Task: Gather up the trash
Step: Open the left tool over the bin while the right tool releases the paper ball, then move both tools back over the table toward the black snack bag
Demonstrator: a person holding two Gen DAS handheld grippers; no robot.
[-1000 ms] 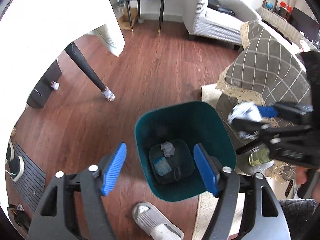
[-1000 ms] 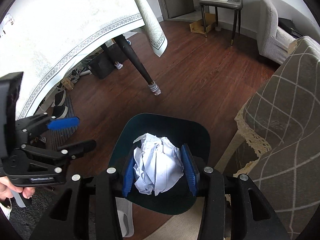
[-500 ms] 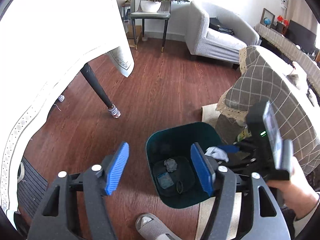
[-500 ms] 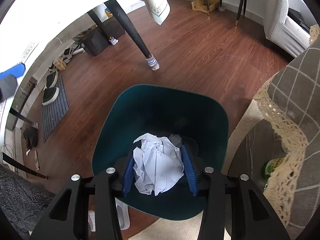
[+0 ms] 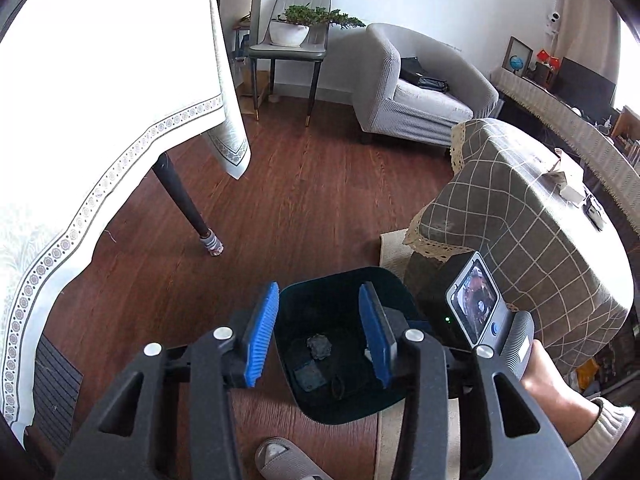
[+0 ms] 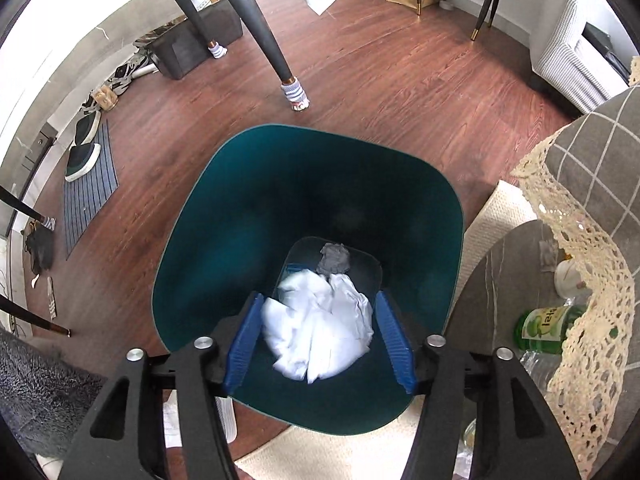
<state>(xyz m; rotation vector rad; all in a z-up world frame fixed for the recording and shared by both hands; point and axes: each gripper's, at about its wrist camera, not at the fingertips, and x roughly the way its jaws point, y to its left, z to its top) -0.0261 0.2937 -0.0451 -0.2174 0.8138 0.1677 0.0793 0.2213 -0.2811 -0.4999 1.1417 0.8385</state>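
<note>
A dark teal trash bin (image 6: 248, 208) stands on the wood floor; it also shows in the left wrist view (image 5: 320, 288). My right gripper (image 6: 318, 340) hangs over the bin's mouth with its jaws spread, and a crumpled white paper ball (image 6: 320, 332) sits loose between the blue pads, apart from both. A grey paper wad (image 6: 334, 258) and a bluish scrap lie at the bin bottom. My left gripper (image 5: 318, 336) is open and empty above the bin's near left side. The right gripper's body (image 5: 476, 312) shows beside the bin.
A table with a white cloth (image 5: 100, 120) and dark leg (image 6: 264, 36) stands to the left. A checked-cloth side table (image 5: 532, 216) is at the right, with bottles (image 6: 548, 324) under it. A slipper (image 5: 288, 460), a rug and a striped mat (image 6: 90, 184) lie nearby.
My right gripper moved lower over the bin and opened, freeing the paper ball. My left gripper rose and pulled back, and its jaws narrowed a little.
</note>
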